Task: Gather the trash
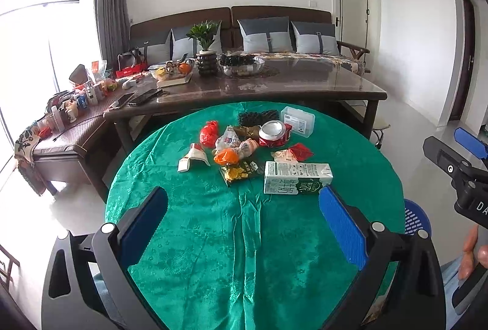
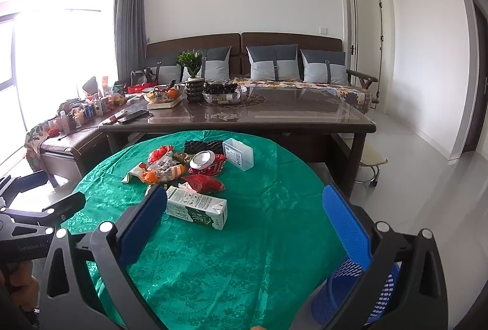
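A round table (image 1: 213, 238) under a green cloth holds a heap of trash: a green and white milk carton (image 1: 297, 182) (image 2: 196, 206) lying on its side, a crushed red can (image 1: 274, 133) (image 2: 207, 163), red and orange wrappers (image 1: 209, 131), a folded paper carton (image 1: 193, 160) and a clear plastic box (image 1: 297, 119) (image 2: 238, 153). My left gripper (image 1: 244, 214) is open above the near cloth, short of the heap. My right gripper (image 2: 247, 214) is open too, its left pad (image 2: 143, 220) just in front of the milk carton's end. Neither holds anything.
A blue perforated bin (image 2: 357, 290) (image 1: 414, 217) stands on the floor at the table's right. Behind the round table is a dark glass-topped table (image 1: 274, 83) with bowls, a potted plant and phones, then a sofa. A cluttered bench (image 1: 61, 122) stands at left.
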`<state>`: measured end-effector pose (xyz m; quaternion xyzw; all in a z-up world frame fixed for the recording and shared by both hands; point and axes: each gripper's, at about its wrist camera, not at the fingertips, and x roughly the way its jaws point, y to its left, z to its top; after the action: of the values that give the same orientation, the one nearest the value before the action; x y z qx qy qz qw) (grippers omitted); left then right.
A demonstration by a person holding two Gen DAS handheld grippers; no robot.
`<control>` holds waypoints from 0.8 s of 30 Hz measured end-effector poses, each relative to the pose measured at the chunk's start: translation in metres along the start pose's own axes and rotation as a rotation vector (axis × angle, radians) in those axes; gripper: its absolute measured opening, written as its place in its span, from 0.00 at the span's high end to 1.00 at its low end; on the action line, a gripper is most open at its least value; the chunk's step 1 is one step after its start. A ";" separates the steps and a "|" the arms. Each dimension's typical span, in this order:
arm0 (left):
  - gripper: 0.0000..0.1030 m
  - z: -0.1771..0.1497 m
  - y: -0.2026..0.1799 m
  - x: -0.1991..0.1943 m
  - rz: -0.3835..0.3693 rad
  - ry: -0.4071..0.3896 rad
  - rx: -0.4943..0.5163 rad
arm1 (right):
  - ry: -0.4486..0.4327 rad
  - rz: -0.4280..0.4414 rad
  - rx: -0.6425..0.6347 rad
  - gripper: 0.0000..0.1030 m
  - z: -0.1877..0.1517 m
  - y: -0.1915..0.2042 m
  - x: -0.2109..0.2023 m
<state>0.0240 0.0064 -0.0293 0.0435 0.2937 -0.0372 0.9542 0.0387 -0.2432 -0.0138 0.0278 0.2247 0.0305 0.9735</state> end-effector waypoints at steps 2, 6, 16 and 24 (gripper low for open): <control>0.04 -0.001 -0.001 0.004 0.012 0.006 0.011 | 0.005 0.004 0.002 0.04 -0.001 0.000 0.003; 0.04 -0.003 0.001 0.008 -0.012 0.008 -0.011 | 0.011 0.010 0.004 0.04 -0.002 0.000 0.007; 0.04 0.002 0.000 0.006 -0.037 -0.014 -0.025 | 0.011 0.011 0.011 0.04 -0.001 0.000 0.008; 0.04 0.004 -0.003 0.000 -0.042 -0.026 -0.018 | 0.005 0.014 0.013 0.04 0.000 -0.003 0.006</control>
<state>0.0258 0.0029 -0.0257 0.0282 0.2822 -0.0553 0.9573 0.0444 -0.2454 -0.0168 0.0356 0.2273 0.0361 0.9725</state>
